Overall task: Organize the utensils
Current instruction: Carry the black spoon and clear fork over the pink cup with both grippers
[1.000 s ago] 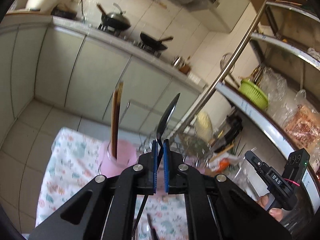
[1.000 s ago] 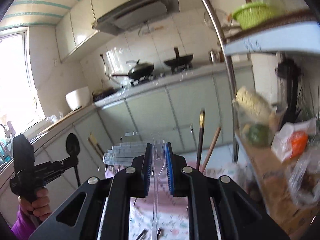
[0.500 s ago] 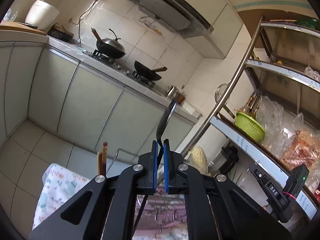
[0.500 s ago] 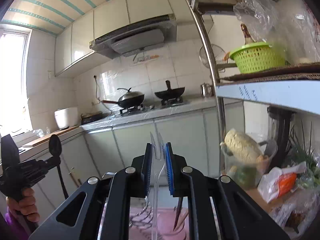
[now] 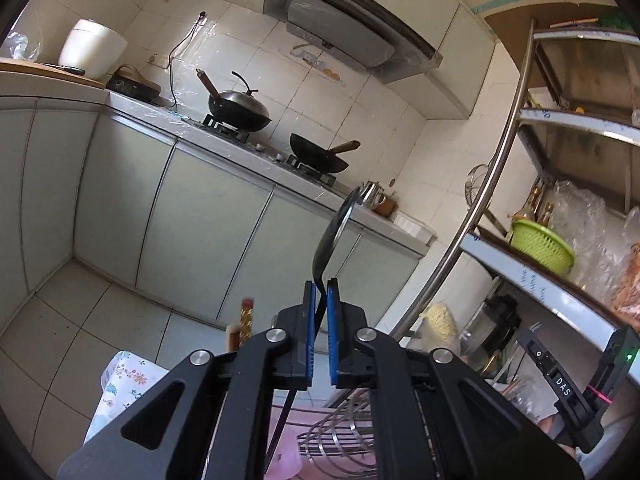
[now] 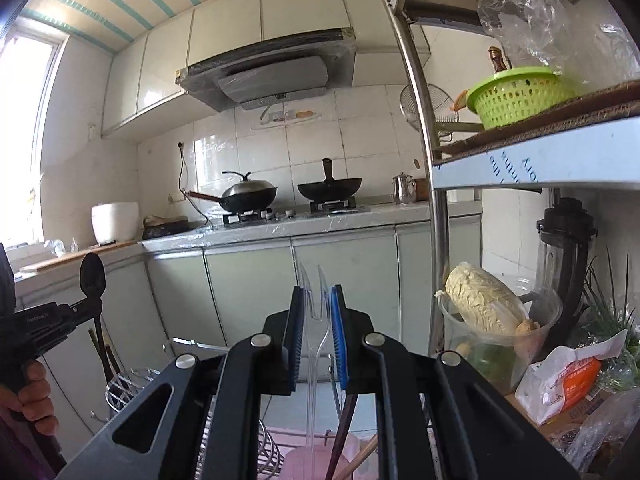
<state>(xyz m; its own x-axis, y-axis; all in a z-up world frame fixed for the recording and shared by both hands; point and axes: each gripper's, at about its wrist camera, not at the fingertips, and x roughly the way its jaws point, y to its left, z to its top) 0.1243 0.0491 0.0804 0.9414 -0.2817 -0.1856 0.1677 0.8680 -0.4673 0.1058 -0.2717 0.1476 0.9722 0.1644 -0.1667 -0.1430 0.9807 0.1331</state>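
Note:
My left gripper [image 5: 320, 292] is shut on a black spoon [image 5: 334, 228], bowl up, handle hanging down between the arms. My right gripper [image 6: 317, 300] is shut on a clear plastic fork [image 6: 314, 292], tines up, handle hanging toward a pink cup [image 6: 304, 460] that holds brown chopsticks [image 6: 340, 432]. The left gripper with its spoon [image 6: 92, 276] also shows at the left edge of the right wrist view. The pink cup [image 5: 284, 456] and chopstick tips [image 5: 246, 320] show low in the left wrist view.
A metal wire rack [image 5: 340, 440] stands on a floral tablecloth [image 5: 120, 380] below. A steel shelf post [image 6: 424, 160] and shelves with a green basket [image 6: 516, 94], cabbage [image 6: 480, 300] and bags stand at the right. Kitchen counter with woks [image 6: 250, 194] lies ahead.
Both grippers have risen and tilted upward with spoon and fork still held. The cup, chopsticks and tablecloth have dropped toward the bottom of both views.

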